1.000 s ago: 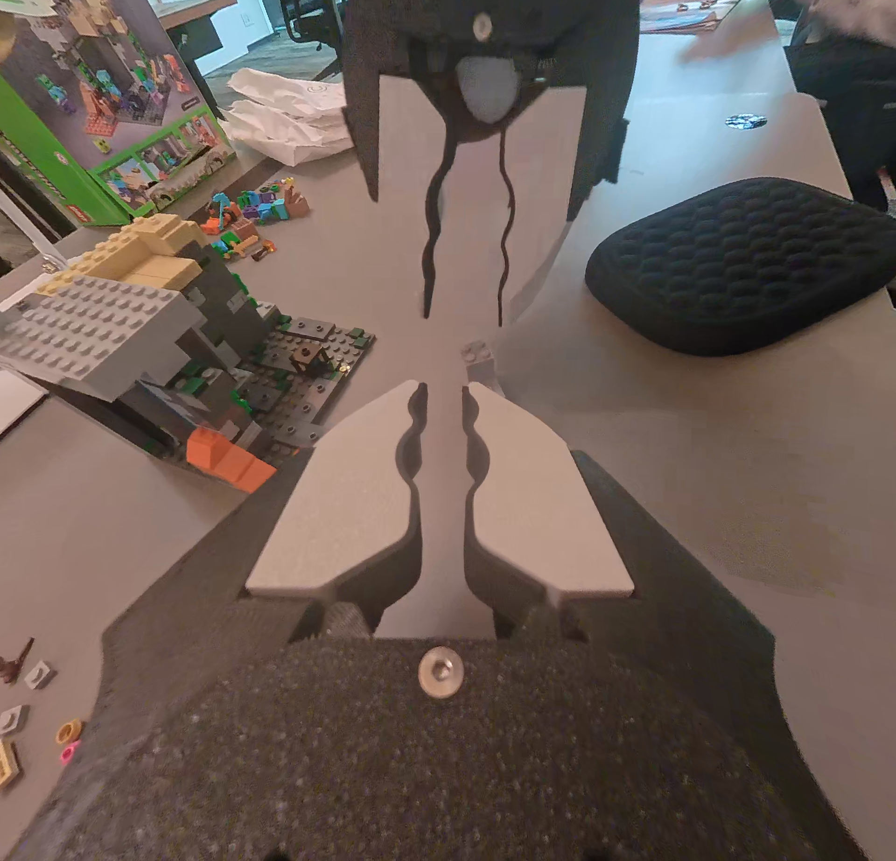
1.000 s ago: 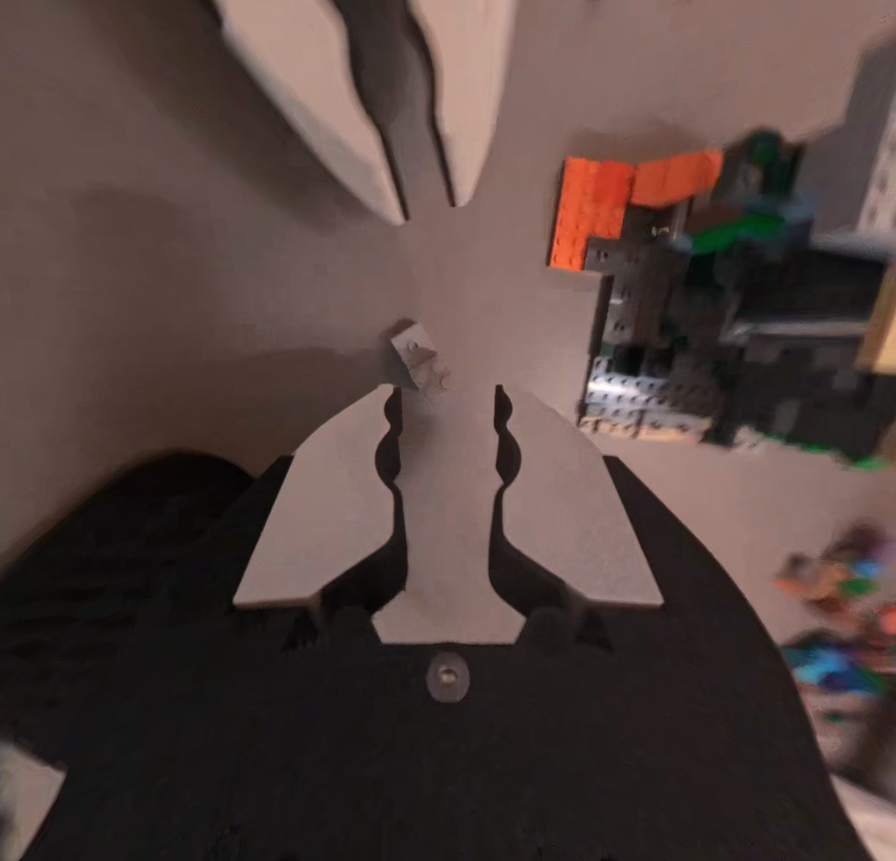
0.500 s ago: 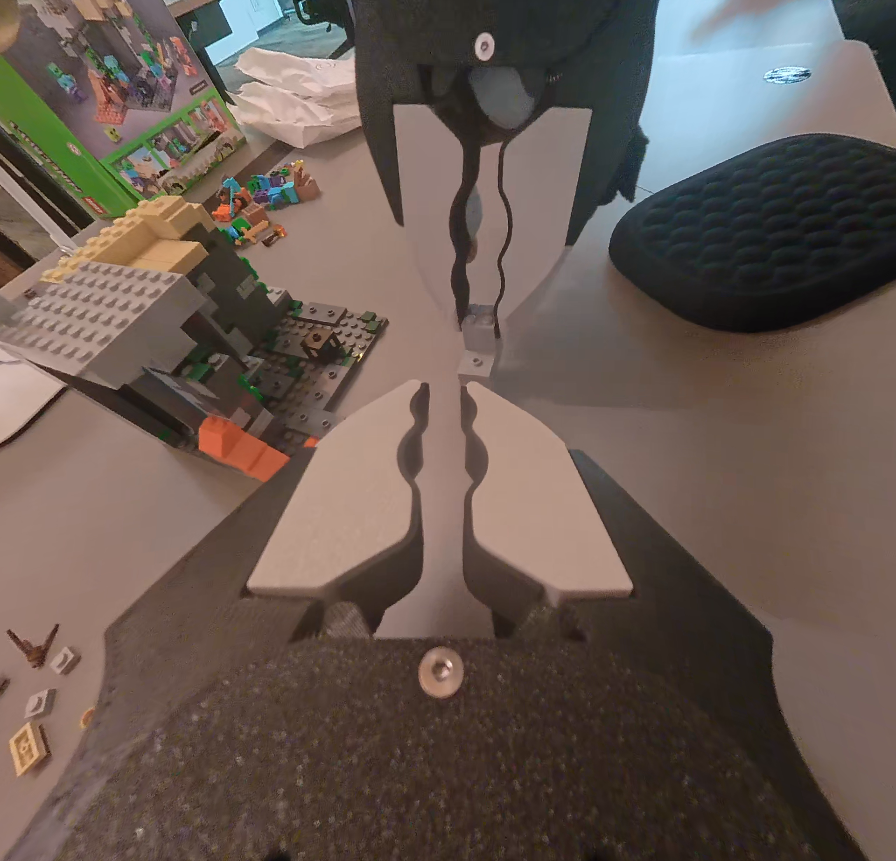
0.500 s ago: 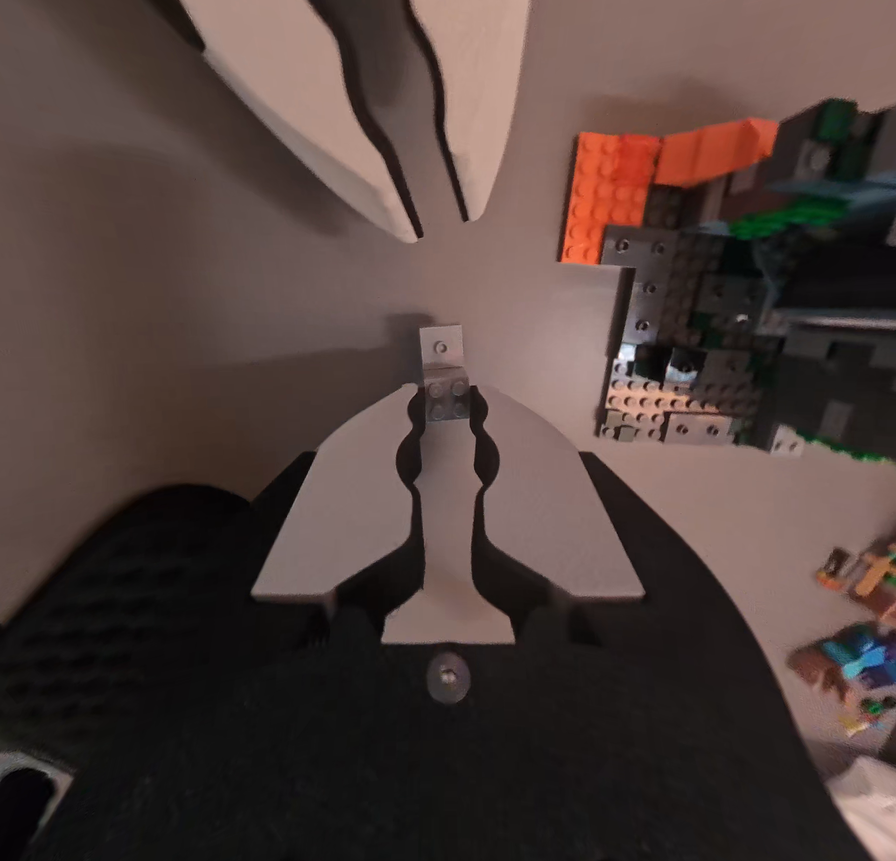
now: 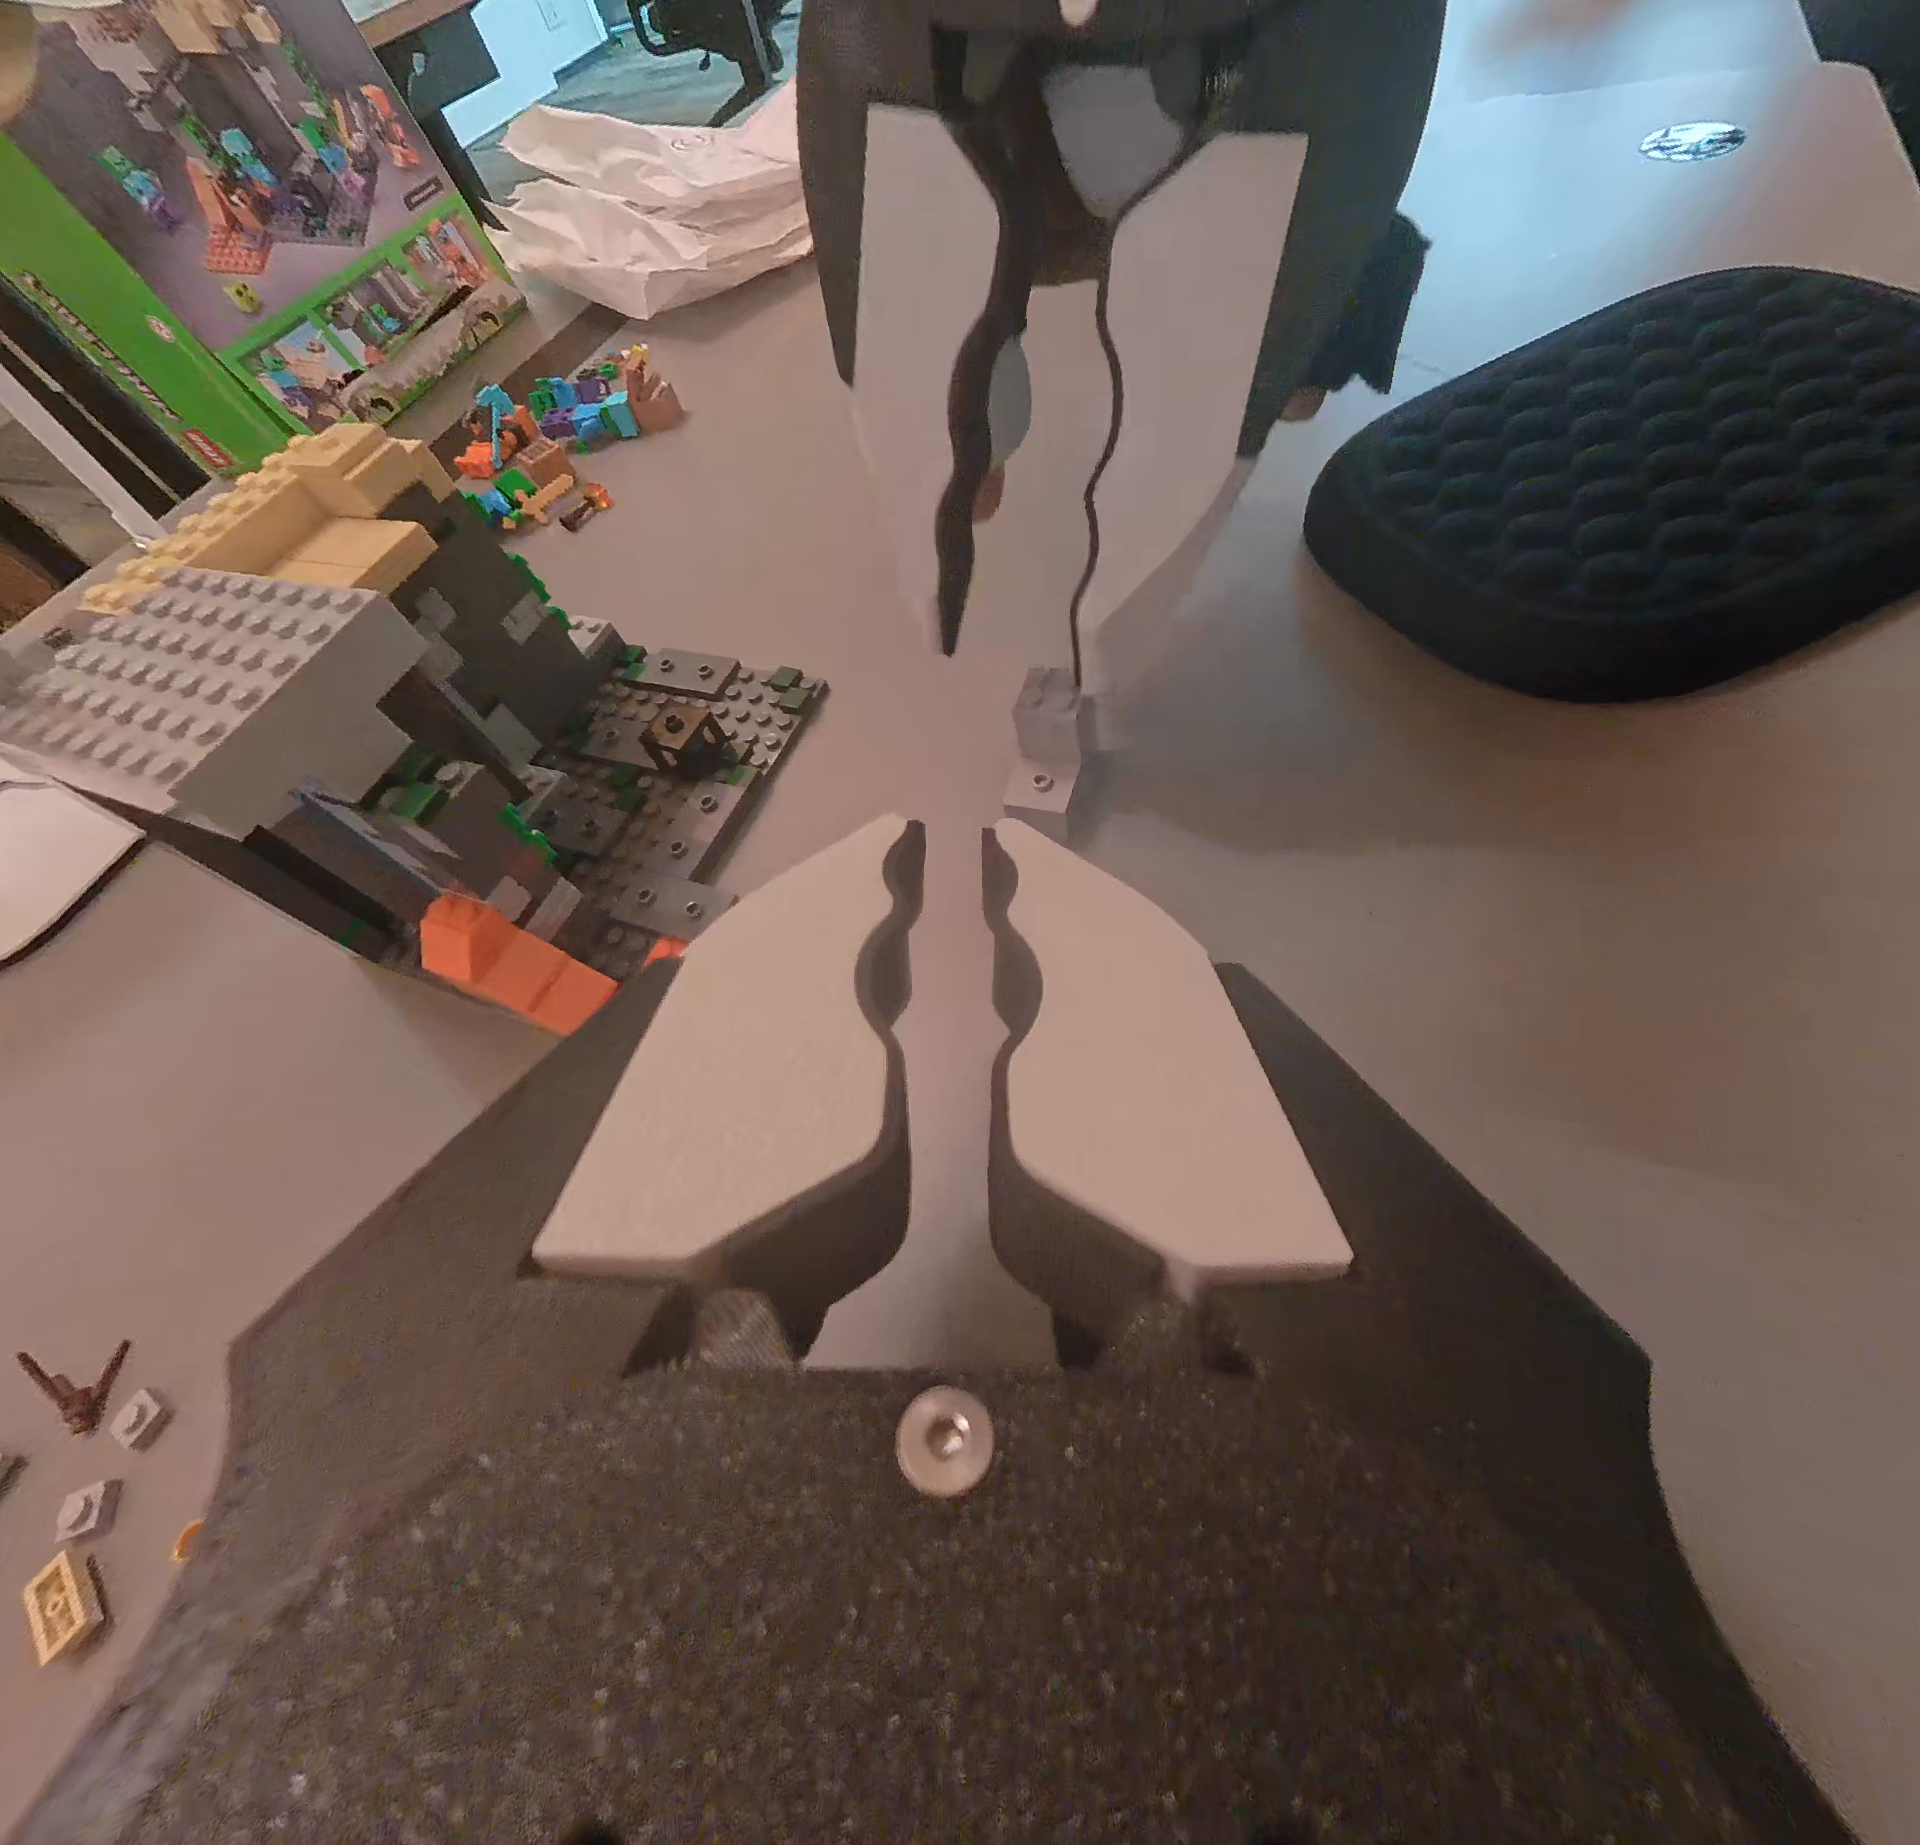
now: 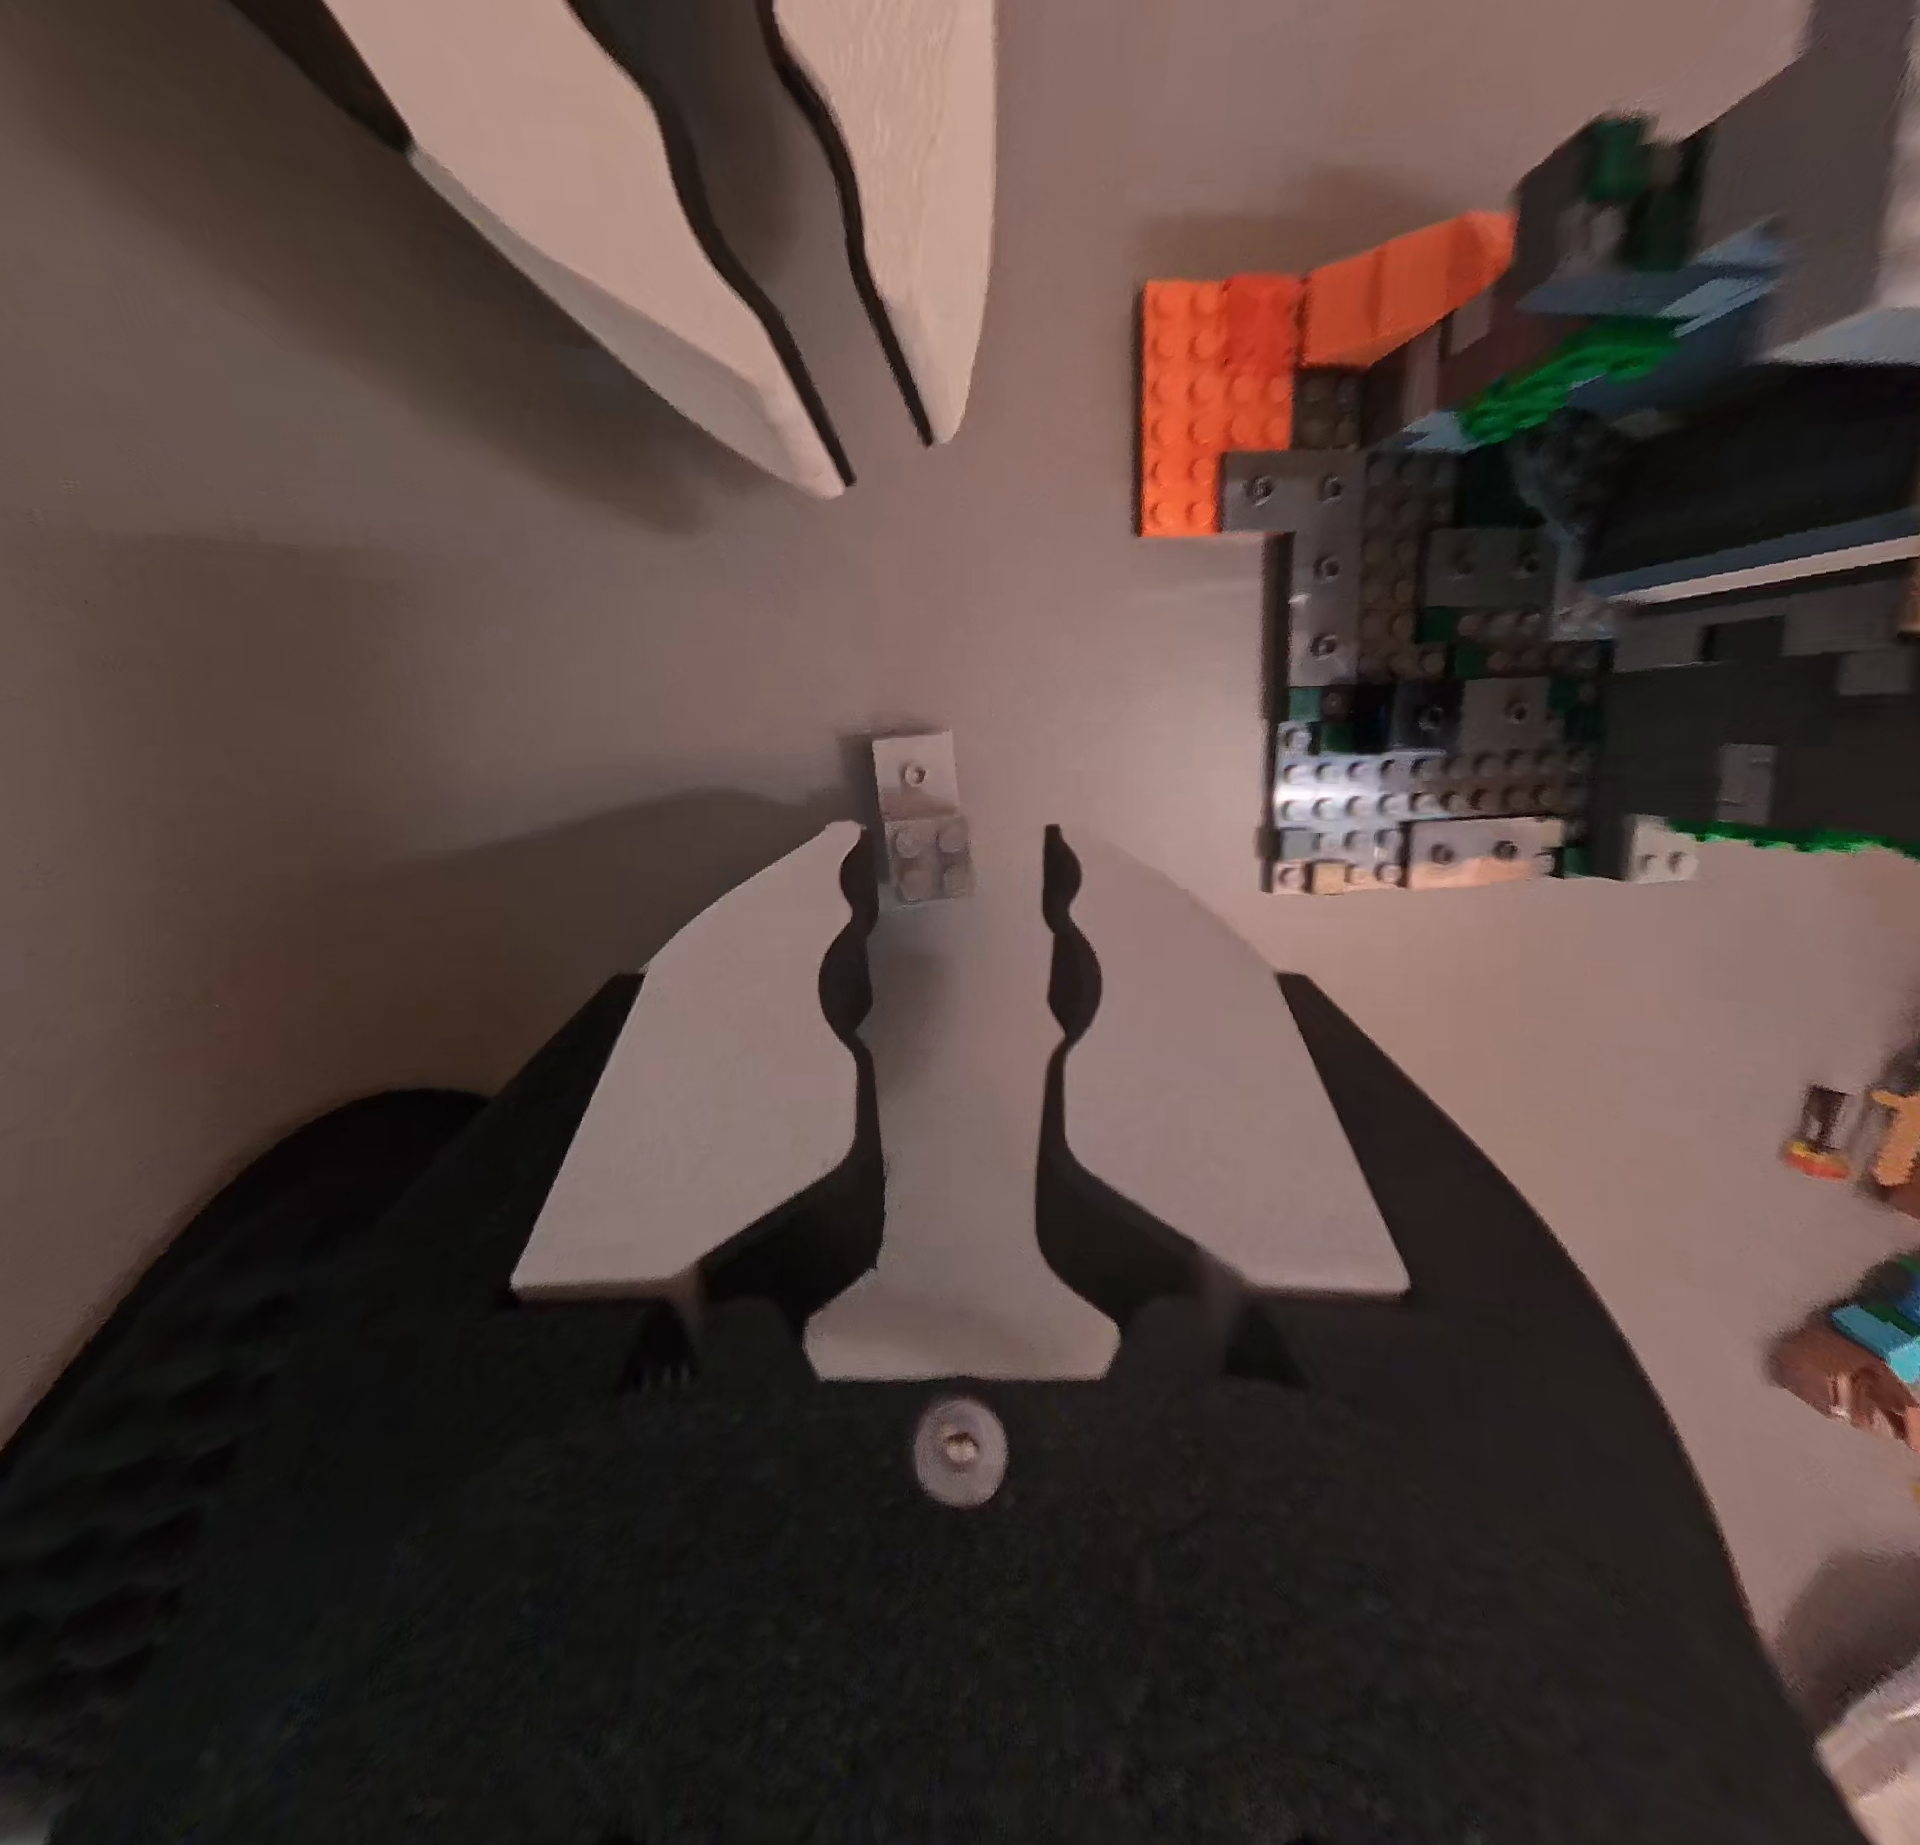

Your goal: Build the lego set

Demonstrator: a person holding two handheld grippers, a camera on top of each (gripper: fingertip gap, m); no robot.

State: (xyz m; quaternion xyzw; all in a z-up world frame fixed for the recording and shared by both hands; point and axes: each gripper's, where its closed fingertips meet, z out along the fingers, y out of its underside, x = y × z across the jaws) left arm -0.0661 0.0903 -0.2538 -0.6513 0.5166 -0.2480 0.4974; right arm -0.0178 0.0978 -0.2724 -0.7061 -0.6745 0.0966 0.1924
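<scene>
Right tongs (image 6: 951,839) are open, with a small grey brick piece (image 6: 920,824) on the bench (image 6: 416,652) between the tips, up against the left fingertip (image 6: 831,850). Left tongs (image 5: 954,839) are open too, bare, just short of that piece, brick build (image 5: 312,715) off to their left.

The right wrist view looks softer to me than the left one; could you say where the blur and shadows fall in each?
Right wrist view: motion smear across the brick model and the loose pieces at the right edge; dim, warm light; the small grey brick piece stays readable. Left wrist view: mostly sharp, with wide-angle bending at the edges; the other gripper is slightly blurred and casts a soft shadow over the table.
</scene>
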